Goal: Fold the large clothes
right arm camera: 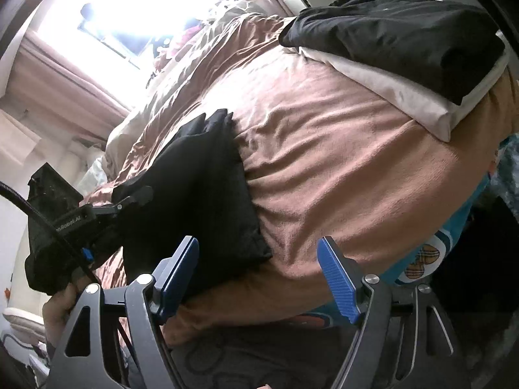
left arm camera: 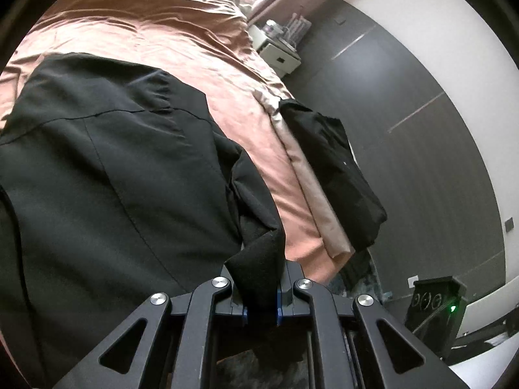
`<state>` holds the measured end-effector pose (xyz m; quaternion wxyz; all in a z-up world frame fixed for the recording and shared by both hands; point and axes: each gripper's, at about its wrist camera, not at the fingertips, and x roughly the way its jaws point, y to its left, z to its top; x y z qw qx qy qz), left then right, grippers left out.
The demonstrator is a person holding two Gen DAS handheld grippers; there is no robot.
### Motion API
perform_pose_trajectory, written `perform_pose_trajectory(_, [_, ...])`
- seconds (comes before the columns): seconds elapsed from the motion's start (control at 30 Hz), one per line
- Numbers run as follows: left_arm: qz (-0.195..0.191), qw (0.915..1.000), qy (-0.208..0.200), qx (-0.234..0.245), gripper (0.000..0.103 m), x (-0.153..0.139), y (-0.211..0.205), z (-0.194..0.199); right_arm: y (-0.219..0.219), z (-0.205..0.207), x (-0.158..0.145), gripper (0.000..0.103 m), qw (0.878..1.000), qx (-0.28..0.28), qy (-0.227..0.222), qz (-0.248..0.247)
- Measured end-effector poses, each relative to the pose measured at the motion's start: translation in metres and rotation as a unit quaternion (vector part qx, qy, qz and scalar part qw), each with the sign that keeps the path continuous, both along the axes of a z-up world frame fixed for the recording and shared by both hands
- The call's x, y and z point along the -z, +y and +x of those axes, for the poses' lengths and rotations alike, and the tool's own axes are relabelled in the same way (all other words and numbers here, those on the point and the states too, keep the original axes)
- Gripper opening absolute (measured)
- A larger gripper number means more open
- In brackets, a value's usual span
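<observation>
A large black garment (left arm camera: 113, 168) lies spread on the pink bed cover (left arm camera: 181, 45). My left gripper (left arm camera: 261, 295) is shut on a black edge of this garment near the bed's side. In the right wrist view the same garment (right arm camera: 201, 188) lies on the bed cover (right arm camera: 340, 168), with the left gripper (right arm camera: 97, 217) at its left edge. My right gripper (right arm camera: 259, 275) is open and empty, just in front of the garment's near corner, above the bed's edge.
A folded black garment (right arm camera: 405, 32) sits on folded beige cloth (right arm camera: 405, 97) at the bed's far corner; it also shows in the left wrist view (left arm camera: 337, 168). A white nightstand (left arm camera: 279, 55) stands by the bed. A bright window (right arm camera: 136, 9) is behind.
</observation>
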<state>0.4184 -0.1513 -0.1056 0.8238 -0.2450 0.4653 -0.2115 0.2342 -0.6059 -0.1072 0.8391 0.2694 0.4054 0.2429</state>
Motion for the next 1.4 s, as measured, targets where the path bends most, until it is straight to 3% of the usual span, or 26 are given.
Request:
perform_pose_trajectory(0.1, [0.011, 0.9997, 0.022, 0.003, 0.016, 0.010, -0.005, 0.004, 0.000, 0.004, 0.000, 0.074, 1.000, 0.000, 0.003, 0.000])
perform_pose_trajectory(0.23, [-0.025, 0.9980, 0.048, 0.033, 0.057, 0.011, 0.000, 0.000, -0.003, 0.005, 0.000, 0.074, 1.000, -0.002, 0.002, 0.006])
perform_pose_trajectory(0.37, [-0.005, 0.9997, 0.016, 0.020, 0.071, -0.010, 0.021, -0.016, 0.010, 0.011, -0.006, 0.074, 1.000, -0.022, -0.008, 0.015])
perform_pose_trajectory(0.57, [0.034, 0.9986, 0.004, -0.041, 0.072, -0.022, 0.080, -0.033, 0.054, 0.028, -0.011, 0.074, 0.997, -0.077, -0.024, 0.004])
perform_pose_trajectory(0.73, [0.077, 0.9914, 0.012, -0.105, 0.072, -0.012, 0.132, -0.049, 0.081, 0.053, -0.004, 0.073, 0.996, -0.081, -0.020, -0.020])
perform_pose_trajectory(0.8, [0.084, 0.9884, 0.028, -0.124, 0.072, -0.001, 0.150, -0.055, 0.087, 0.062, 0.001, 0.051, 0.996, -0.081, -0.017, -0.025])
perform_pose_trajectory(0.83, [0.090, 0.9863, 0.037, -0.133, 0.072, 0.006, 0.158, -0.057, 0.090, 0.065, 0.003, 0.033, 0.996, -0.082, -0.012, -0.024])
perform_pose_trajectory(0.97, [0.092, 0.9804, 0.076, -0.157, 0.072, 0.037, 0.181, -0.067, 0.092, 0.069, 0.012, 0.019, 0.995, -0.094, -0.013, -0.014])
perform_pose_trajectory(1.07, [0.073, 0.9798, 0.094, -0.161, 0.072, 0.054, 0.184, -0.071, 0.091, 0.065, 0.019, 0.014, 0.995, -0.093, -0.020, -0.011])
perform_pose_trajectory(1.2, [0.048, 0.9854, 0.095, -0.133, 0.071, 0.061, 0.170, -0.074, 0.079, 0.061, 0.036, 0.011, 0.996, -0.084, -0.007, 0.009])
perform_pose_trajectory(1.4, [0.098, 0.9855, 0.072, -0.119, 0.066, 0.048, 0.143, -0.079, 0.066, 0.054, 0.063, 0.009, 0.998, -0.065, 0.017, 0.017])
